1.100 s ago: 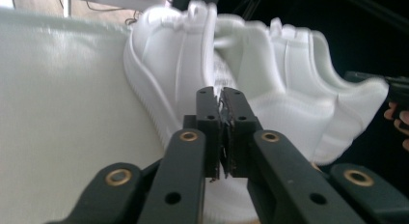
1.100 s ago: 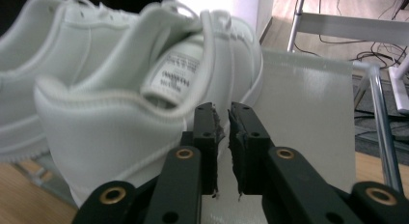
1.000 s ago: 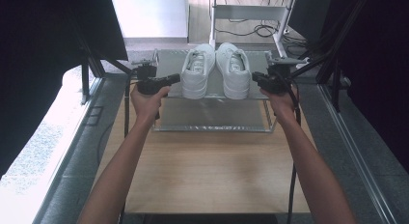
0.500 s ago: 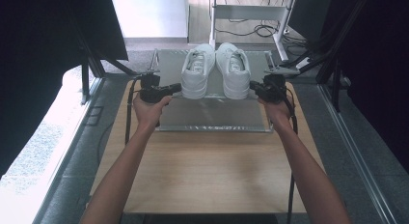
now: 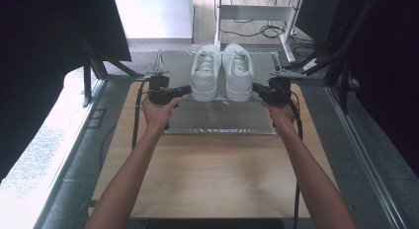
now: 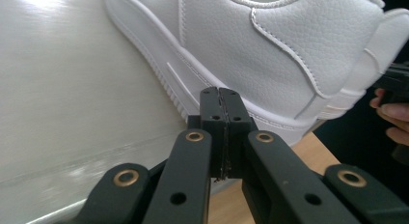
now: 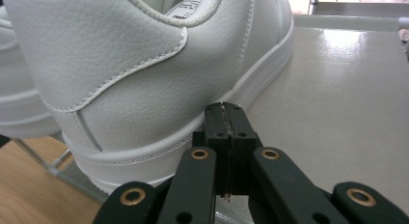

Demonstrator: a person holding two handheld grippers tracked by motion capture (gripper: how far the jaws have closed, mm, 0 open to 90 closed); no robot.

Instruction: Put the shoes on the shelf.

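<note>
Two shoes: left shoe (image 5: pixel 205 73) and right shoe (image 5: pixel 238 72) are set side by side on shelf (image 5: pixel 217 118), heels overhanging.
Left gripper (image 5: pixel 184 90): jaws are pressed together, empty, at left shoe's sole.
Right gripper (image 5: pixel 257 88): likewise closed, nothing held.
Risk: shoes may be tipped off the edge if nudged.

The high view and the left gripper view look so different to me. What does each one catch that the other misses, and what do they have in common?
The high view alone takes in both white sneakers side by side, the right sneaker included, the wooden table, both forearms and the right gripper. The left gripper view alone gives the close detail: the left gripper with its jaws pressed shut, tips next to the sole of the left sneaker, plus its stitching and pebbled leather. Both share that left sneaker and the shiny metal shelf beneath it.
</note>
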